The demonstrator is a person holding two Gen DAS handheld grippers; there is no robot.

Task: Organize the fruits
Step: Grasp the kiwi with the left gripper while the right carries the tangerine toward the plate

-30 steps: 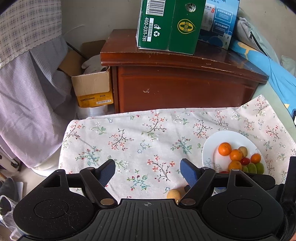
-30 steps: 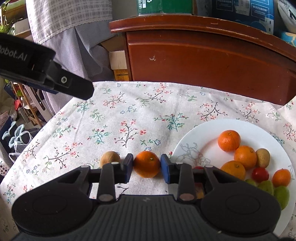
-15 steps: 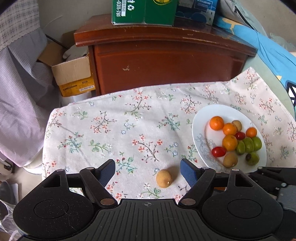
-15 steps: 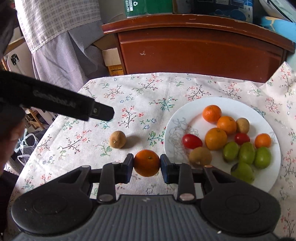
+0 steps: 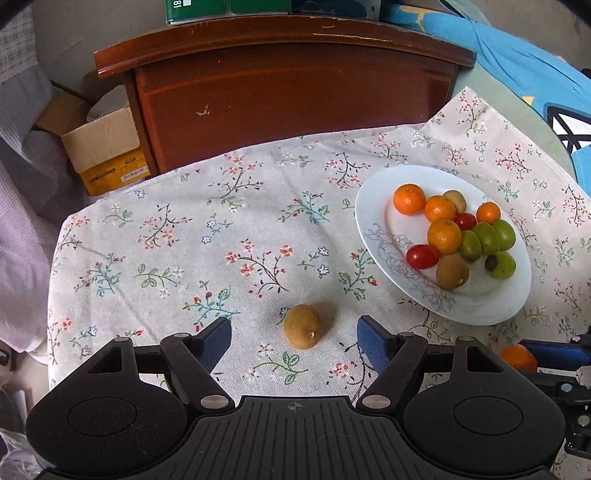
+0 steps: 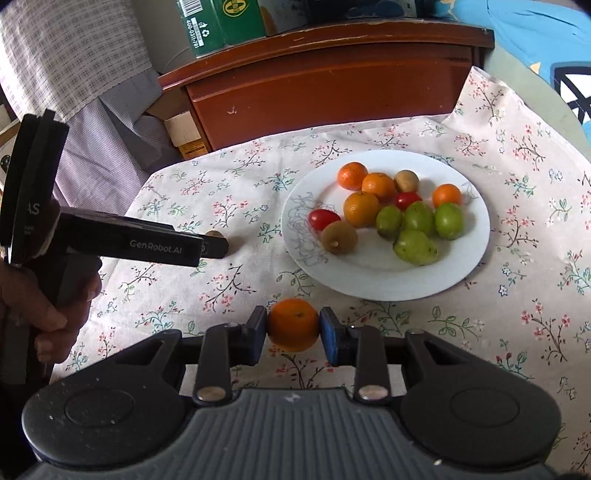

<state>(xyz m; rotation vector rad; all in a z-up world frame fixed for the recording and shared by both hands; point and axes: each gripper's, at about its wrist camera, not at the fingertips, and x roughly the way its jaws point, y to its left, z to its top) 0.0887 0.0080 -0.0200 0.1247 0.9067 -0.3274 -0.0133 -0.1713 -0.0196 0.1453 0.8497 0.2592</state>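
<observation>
The right claw (image 6: 293, 330) is clamped on a small orange mandarin (image 6: 293, 325), with a blue pad pressing on each side of it. It holds the mandarin up over the flowery cloth (image 6: 517, 258) on the bench, just in front of the near rim of the white plate (image 6: 476, 236).

The left claw (image 5: 293, 336) has its jaws apart and they are closing. A brown kiwi (image 5: 303, 326) lies on the cloth between the two blue fingers (image 5: 218, 341), and neither pad touches it. In the right wrist view most of this kiwi is hidden behind the left claw, and a hand (image 6: 48, 306) grips that tool's black handle.

The plate sits to the right of the loose kiwi. On it are four mandarins, two red cherry tomatoes, two kiwis and four green fruits, all close together.

Behind the bench stands a dark wooden cabinet (image 5: 288, 96) with a green carton (image 6: 218, 26) on top. A cardboard box (image 5: 103, 147) sits on the floor beside it
</observation>
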